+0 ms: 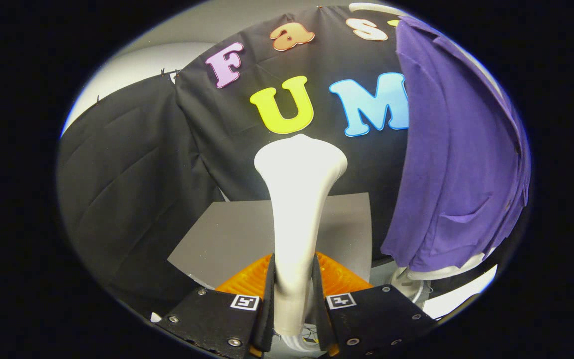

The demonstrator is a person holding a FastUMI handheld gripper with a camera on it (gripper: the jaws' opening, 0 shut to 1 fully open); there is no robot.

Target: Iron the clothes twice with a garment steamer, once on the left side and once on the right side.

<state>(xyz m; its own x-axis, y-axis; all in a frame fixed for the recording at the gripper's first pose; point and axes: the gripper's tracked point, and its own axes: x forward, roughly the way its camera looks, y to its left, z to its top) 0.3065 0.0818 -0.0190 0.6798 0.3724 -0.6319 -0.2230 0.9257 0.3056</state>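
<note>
A white garment steamer (297, 199) stands upright between my fingers, its handle narrow at the bottom and its head flaring wide above. My gripper (293, 294) is shut on the steamer's handle, both fingers pressing its sides. A purple garment (456, 164) hangs to the right of the steamer and beyond it, on a white stand whose base (416, 286) shows under the hem. The steamer's head is apart from the garment, left of its near edge.
A grey board (227, 239) lies flat behind the steamer. Black cloth walls (132, 179) close off the back and the left. A pale surface edge (461, 294) shows low on the right beside the stand's base.
</note>
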